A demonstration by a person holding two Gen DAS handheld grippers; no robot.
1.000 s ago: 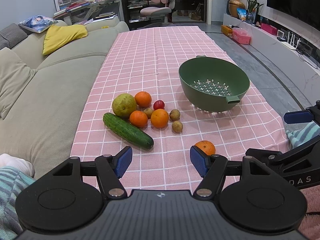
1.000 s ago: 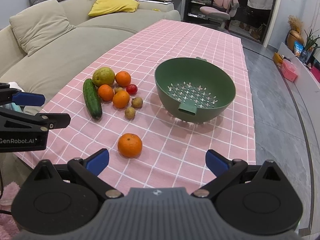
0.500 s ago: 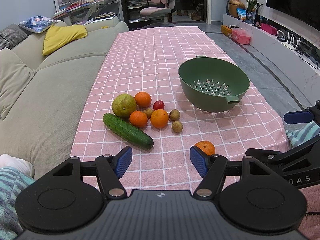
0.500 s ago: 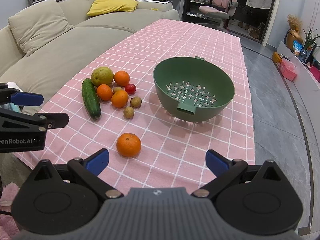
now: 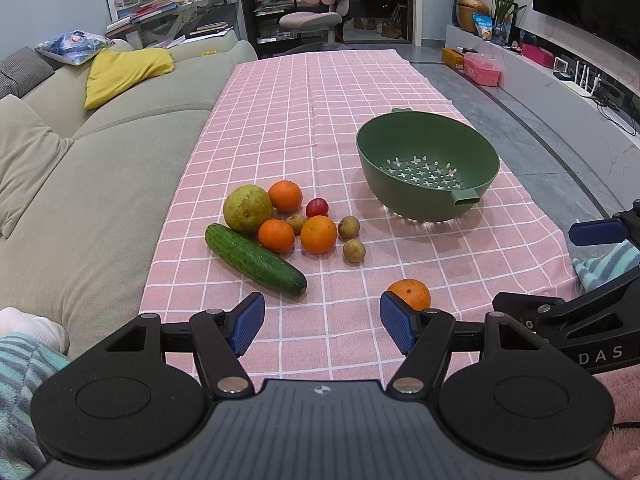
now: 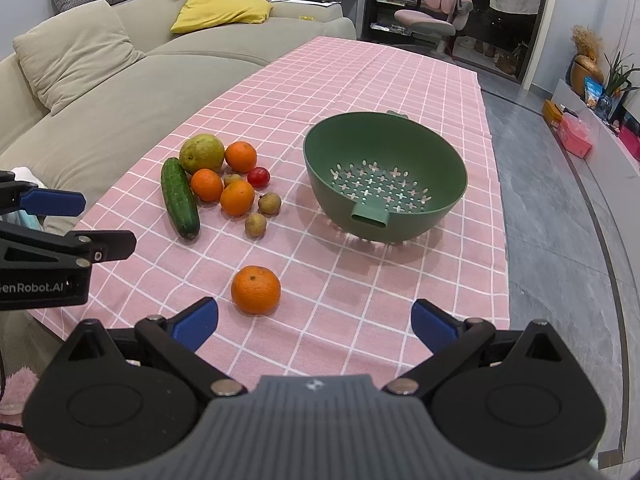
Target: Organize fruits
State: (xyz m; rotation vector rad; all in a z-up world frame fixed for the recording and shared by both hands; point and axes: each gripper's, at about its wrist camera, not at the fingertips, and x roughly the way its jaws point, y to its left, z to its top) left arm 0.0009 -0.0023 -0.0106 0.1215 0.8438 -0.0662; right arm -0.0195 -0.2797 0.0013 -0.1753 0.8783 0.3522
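A green colander bowl [image 5: 428, 172] [image 6: 384, 184] stands empty on the pink checked tablecloth. A pile of fruit lies left of it: a cucumber [image 5: 254, 259] [image 6: 179, 198], a green pear [image 5: 247, 209], three oranges [image 6: 237, 197], a red tomato [image 5: 317, 207] and small brown fruits [image 6: 256, 224]. One orange [image 6: 256, 289] [image 5: 409, 293] lies alone near the front edge. My left gripper [image 5: 322, 322] is open and empty, held back from the cucumber. My right gripper [image 6: 314, 322] is open and empty, just short of the lone orange.
A beige sofa [image 5: 80, 184] with cushions runs along the table's left side. Grey floor [image 6: 560, 240] lies right of the table. A pink chair [image 5: 316, 16] and shelves stand beyond the far end. Each gripper shows at the edge of the other's view.
My right gripper has moved slightly forward towards the lone orange and the bowl. My left gripper has stayed still.
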